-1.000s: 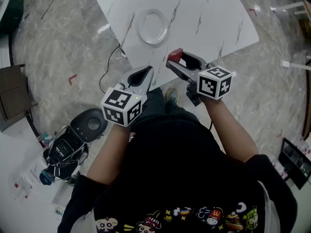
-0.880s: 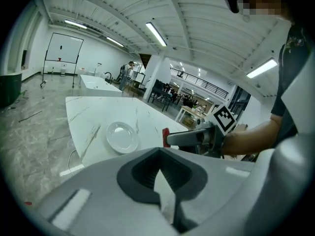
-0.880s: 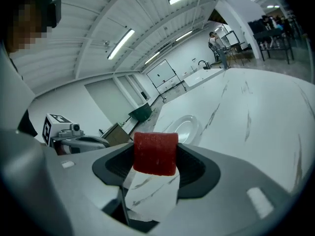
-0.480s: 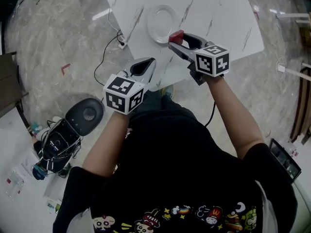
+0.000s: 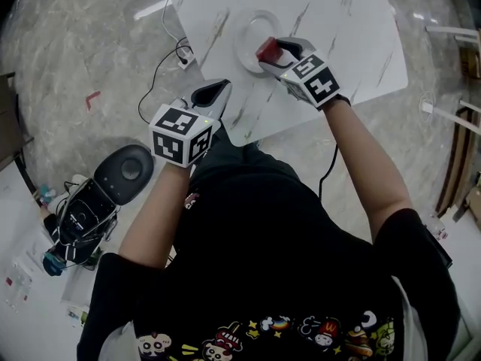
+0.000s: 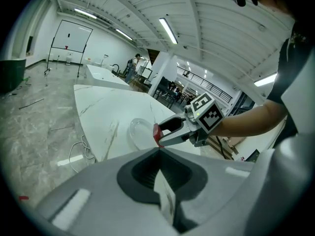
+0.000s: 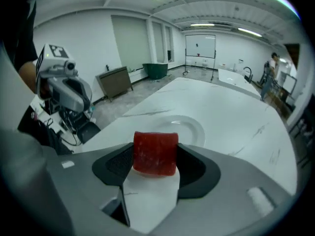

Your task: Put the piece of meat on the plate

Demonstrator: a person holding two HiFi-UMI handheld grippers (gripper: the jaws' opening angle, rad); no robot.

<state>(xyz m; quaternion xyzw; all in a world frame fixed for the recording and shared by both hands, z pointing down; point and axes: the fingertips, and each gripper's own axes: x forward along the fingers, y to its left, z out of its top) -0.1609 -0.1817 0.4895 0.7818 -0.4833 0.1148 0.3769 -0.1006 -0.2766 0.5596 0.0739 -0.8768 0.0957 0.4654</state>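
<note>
A red block of meat is clamped between the jaws of my right gripper, which hangs over the near rim of the clear round plate on the white marble table. The meat shows as a red tip at the plate's right edge. In the left gripper view the right gripper and the meat sit just before the plate. My left gripper is shut and empty, near the table's front left edge.
A black cable runs over the grey floor left of the table. A black round device and a bag of gear lie on the floor at lower left. The table's far half is bare marble.
My right gripper has carried the meat forward and left, from the table's front edge to over the plate's rim. The left gripper shifted slightly forward.
</note>
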